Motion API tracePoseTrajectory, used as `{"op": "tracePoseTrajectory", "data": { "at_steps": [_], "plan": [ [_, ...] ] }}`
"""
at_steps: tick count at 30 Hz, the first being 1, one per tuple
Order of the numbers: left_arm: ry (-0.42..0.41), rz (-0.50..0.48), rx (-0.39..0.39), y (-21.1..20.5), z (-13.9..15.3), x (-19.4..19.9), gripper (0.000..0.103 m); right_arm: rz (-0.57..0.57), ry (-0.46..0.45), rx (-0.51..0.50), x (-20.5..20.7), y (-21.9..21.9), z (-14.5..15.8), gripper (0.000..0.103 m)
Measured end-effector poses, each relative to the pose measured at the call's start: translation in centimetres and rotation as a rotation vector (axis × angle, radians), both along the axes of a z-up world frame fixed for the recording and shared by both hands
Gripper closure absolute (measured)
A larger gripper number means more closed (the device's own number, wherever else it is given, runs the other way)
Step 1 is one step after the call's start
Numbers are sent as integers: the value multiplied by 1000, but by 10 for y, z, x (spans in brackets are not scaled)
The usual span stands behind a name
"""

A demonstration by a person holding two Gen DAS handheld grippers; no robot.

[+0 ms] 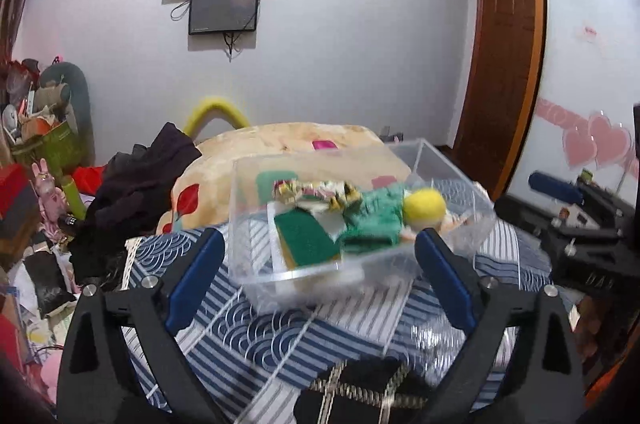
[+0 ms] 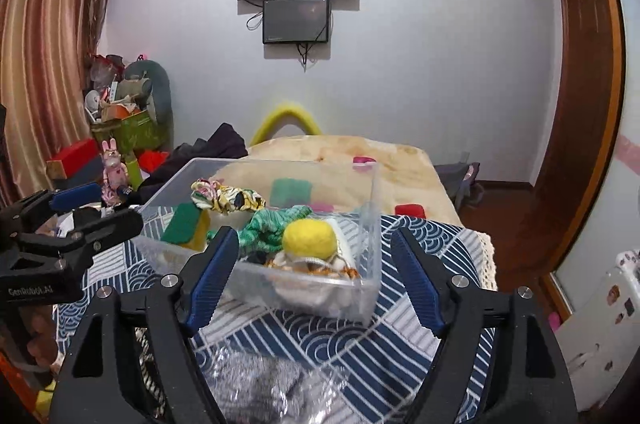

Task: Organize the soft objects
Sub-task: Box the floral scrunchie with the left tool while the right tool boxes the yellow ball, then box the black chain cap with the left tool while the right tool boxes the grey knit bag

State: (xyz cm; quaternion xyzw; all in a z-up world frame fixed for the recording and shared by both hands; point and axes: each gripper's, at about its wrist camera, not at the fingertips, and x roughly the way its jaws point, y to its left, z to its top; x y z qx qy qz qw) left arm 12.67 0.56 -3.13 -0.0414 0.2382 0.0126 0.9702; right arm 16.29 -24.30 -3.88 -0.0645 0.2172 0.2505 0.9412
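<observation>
A clear plastic box (image 1: 256,276) (image 2: 370,224) sits on a blue-and-white patterned cloth (image 1: 256,340) (image 2: 360,348). Inside lie a green-and-yellow sponge (image 1: 306,238) (image 2: 184,226), a teal knitted cloth (image 1: 374,224) (image 2: 268,228), a yellow felt ball (image 1: 424,206) (image 2: 308,238) and a patterned scrunchie (image 1: 312,190) (image 2: 224,198). My left gripper (image 1: 316,276) is open and empty just in front of the box. My right gripper (image 2: 316,276) is open and empty, with its fingers on either side of the box's near end. A silvery mesh item (image 2: 256,384) lies on the cloth below the right gripper.
A beige blanket (image 1: 288,144) (image 2: 340,152) covers the bed behind the box. Dark clothes (image 1: 136,184) (image 2: 216,148) lie at its left. Cluttered boxes and toys (image 1: 44,152) (image 2: 116,132) fill the far left. A wooden door frame (image 1: 508,64) (image 2: 580,84) stands at the right.
</observation>
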Motion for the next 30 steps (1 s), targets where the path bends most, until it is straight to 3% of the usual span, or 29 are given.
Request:
{"op": "tracePoseTrajectory", "data": {
  "at_steps": [7, 15, 21, 25, 30],
  "plan": [
    [85, -62, 22, -16, -26, -29, 3, 3, 35, -11, -20, -7, -14, 23],
    [224, -93, -60, -25, -69, -39, 3, 5, 117, -36, -28, -4, -44, 21],
    [289, -72, -73, -29, -99, -41, 4, 15, 197, -66, -28, 1, -72, 20],
    [303, -74, -124, -22, -112, -42, 26, 21, 233, -103, -25, 9, -86, 20],
    [277, -87, -58, -28, -111, -45, 50, 50, 251, -130, -27, 18, -97, 20]
  ]
}}
